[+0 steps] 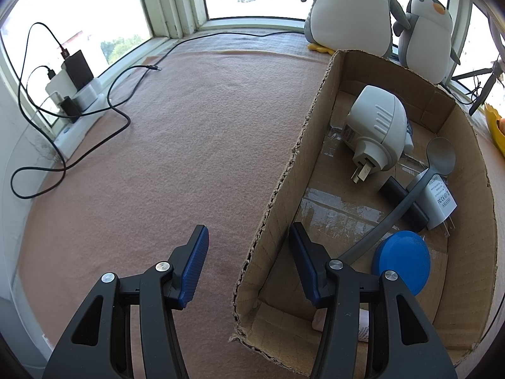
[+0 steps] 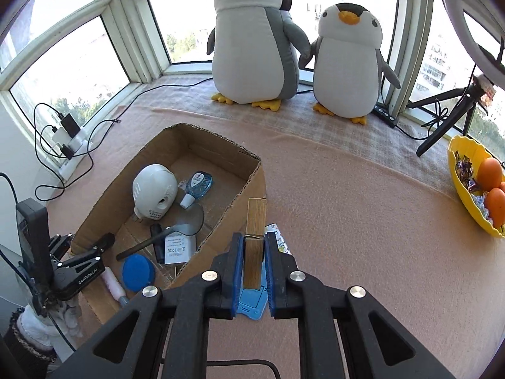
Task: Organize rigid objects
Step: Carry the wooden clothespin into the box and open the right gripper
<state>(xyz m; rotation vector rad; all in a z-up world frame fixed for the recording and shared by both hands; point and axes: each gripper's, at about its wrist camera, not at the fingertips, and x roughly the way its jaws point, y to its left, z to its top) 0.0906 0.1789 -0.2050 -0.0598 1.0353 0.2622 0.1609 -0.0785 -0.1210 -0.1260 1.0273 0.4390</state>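
My right gripper (image 2: 251,268): jaws closed on a wooden clothes peg (image 2: 254,240), which stands upright between the blue pads and pokes out toward 12 o'clock. Under it, on the pink blanket (image 2: 363,221), lie a flat blue item (image 2: 250,304) and a small printed packet (image 2: 279,240); I cannot tell what either is.

My left gripper (image 1: 249,265): its jaws straddle the near left wall of the cardboard box (image 1: 284,189), one blue pad outside and one inside. The frames do not show whether the pads press on the wall; the jaws stand near their narrowest, so I count this as a grip on the box.

Box contents, from my left wrist view:
- blue round lid (image 1: 402,262), at 3 o'clock from the left gripper, near the right pad.
- grey spoon (image 1: 440,158), handle running toward 7 o'clock and lying across a white charger (image 1: 438,195) and a black block (image 1: 401,202).
- white round plug-in device (image 1: 378,126), at 1 o'clock, prongs pointing toward me.
- small blue bottle (image 2: 197,186), just beside the white device, seen in the right wrist view.
- pink-white tube (image 2: 112,284), at the near end of the box.

Surroundings:
- two plush penguins (image 2: 255,38) at 12 o'clock by the window.
- yellow bowl (image 2: 457,170) holding oranges (image 2: 489,173) at 3 o'clock.
- power strip (image 1: 79,107) with black cables (image 1: 120,117) at 10 o'clock.
- black tripod (image 2: 442,120) at 2 o'clock.
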